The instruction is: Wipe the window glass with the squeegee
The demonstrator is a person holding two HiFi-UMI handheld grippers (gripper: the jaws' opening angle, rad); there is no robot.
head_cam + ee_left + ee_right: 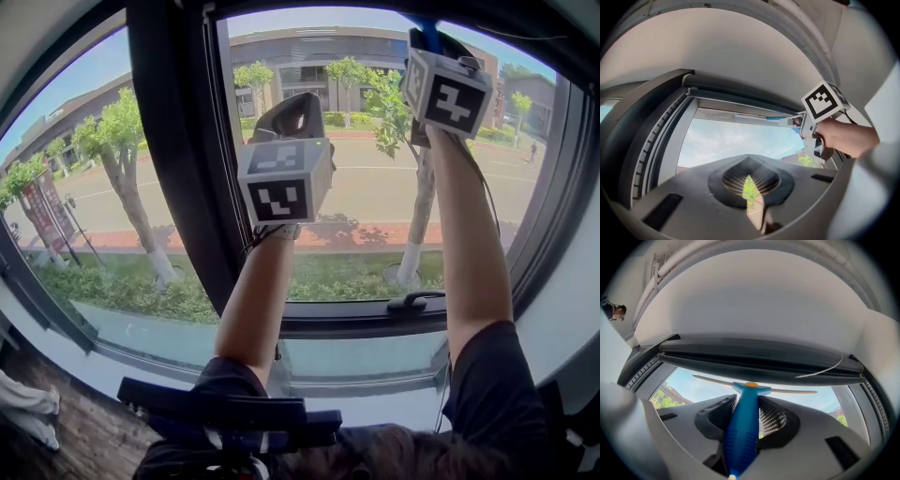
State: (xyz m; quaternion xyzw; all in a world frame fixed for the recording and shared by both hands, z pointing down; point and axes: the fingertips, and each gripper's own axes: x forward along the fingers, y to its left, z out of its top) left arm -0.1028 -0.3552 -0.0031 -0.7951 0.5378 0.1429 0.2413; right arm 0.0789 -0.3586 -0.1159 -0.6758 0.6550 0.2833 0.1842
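Right gripper view shows the grip plainly — right tongs [746, 401] clamp squeegee [740, 432]; left tongs [750, 183] nearly closed, empty.

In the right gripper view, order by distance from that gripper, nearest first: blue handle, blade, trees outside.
1. Blue handle: clamped in the jaws of the right gripper.
2. Blade: at the handle's far end, high against the window glass.
3. Trees: outside, lower left, beyond the glass.

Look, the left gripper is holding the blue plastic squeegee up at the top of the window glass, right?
Not quite. The right gripper holds the blue plastic squeegee up at the top of the window glass; the right gripper view shows its handle between the jaws.
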